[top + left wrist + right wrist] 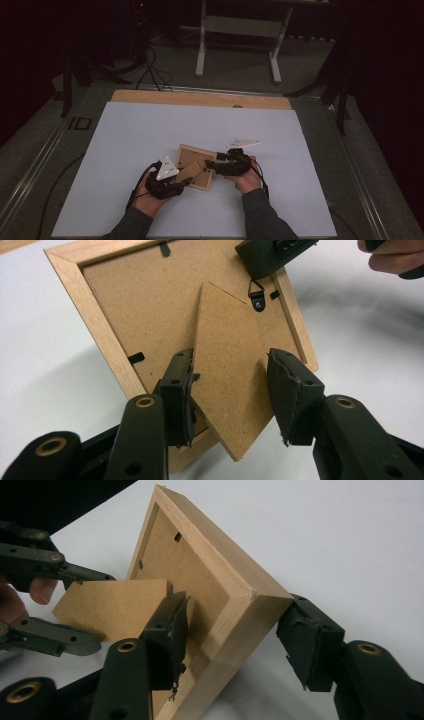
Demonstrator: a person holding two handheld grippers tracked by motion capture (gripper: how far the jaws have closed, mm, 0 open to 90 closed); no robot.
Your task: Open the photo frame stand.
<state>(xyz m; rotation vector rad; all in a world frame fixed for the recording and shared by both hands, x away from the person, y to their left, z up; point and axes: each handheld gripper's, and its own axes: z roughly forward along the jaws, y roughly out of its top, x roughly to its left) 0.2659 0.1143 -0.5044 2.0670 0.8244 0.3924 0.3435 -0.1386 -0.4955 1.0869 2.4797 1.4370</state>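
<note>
- A wooden picture frame [196, 167] is lying back-up on the white table sheet [125, 145], near the front edge and between the two hands; its fibreboard back is turned upward so that the fittings on it can be reached.
- The fibreboard easel stand [227, 365] is swung up from the back panel, hinged near the small metal hanger [257, 295]; it appears to be the part being worked on, either being opened out or folded flat.
- The left gripper [230, 390] is brought in from the near left with its jaws set on either side of the stand. The left jaw lies against the stand's edge, while a gap shows at the right jaw, so the jaws are judged spread around the stand rather than pinching it.
- The right gripper [232, 635] is placed at the frame's right corner, one jaw over the back panel, the other outside the wooden rim. A gap is seen beside the outer jaw, so the corner is straddled loosely, not clamped.
- This hold is judged to steady the frame against sliding while the stand is moved by the other hand.
- In the right gripper view the frame's corner looks slightly raised off the sheet; whether it is lifted cannot be told for certain.
</note>
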